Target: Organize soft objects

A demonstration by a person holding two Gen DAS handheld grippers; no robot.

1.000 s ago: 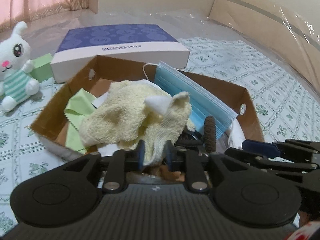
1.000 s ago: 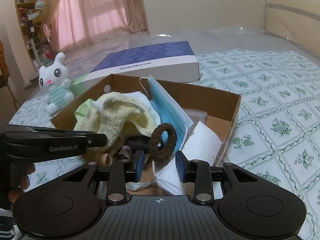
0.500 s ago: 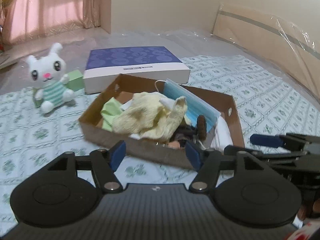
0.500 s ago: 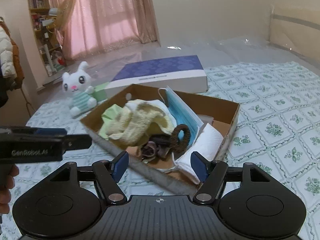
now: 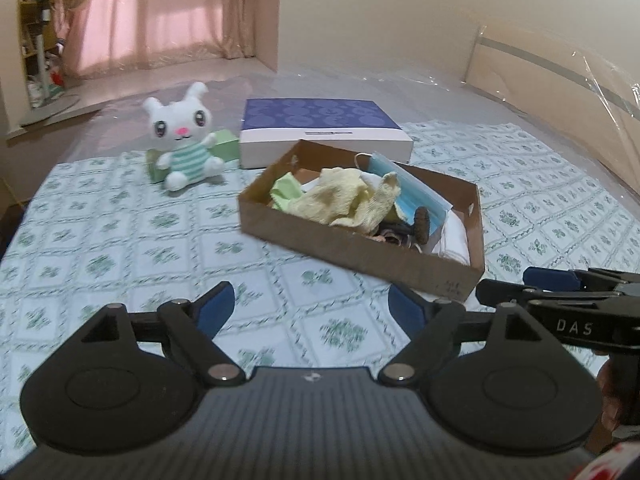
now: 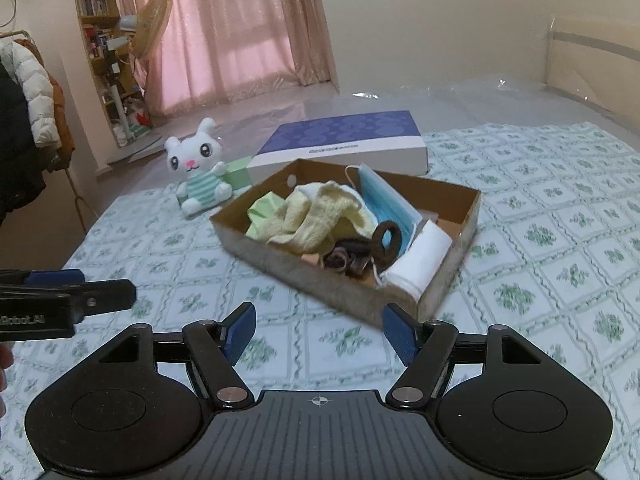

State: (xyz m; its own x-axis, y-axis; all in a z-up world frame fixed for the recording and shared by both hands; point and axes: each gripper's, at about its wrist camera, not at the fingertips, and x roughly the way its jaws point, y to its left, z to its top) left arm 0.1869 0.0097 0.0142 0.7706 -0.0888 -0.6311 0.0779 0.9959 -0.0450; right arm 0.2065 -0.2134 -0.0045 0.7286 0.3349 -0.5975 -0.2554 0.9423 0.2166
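Hovering empty short of the cardboard box [image 5: 352, 256], the left gripper [image 5: 308, 312] is opening wide, the right gripper [image 6: 318, 328] spread empty; next fetch the plush rabbit [image 5: 182, 152] left of the box, pinching its body softly

Ahead of the hand-held gripper, pink curtains [image 6: 240, 36] glow with daylight from the window behind them. Left of them stands a cluttered bookshelf [image 6: 100, 36] with a standing fan [image 6: 150, 20] before it. Jackets [image 6: 28, 96] hang far left. A plain cream wall [image 6: 440, 20] fills the right, above a glossy floor [image 6: 280, 108].
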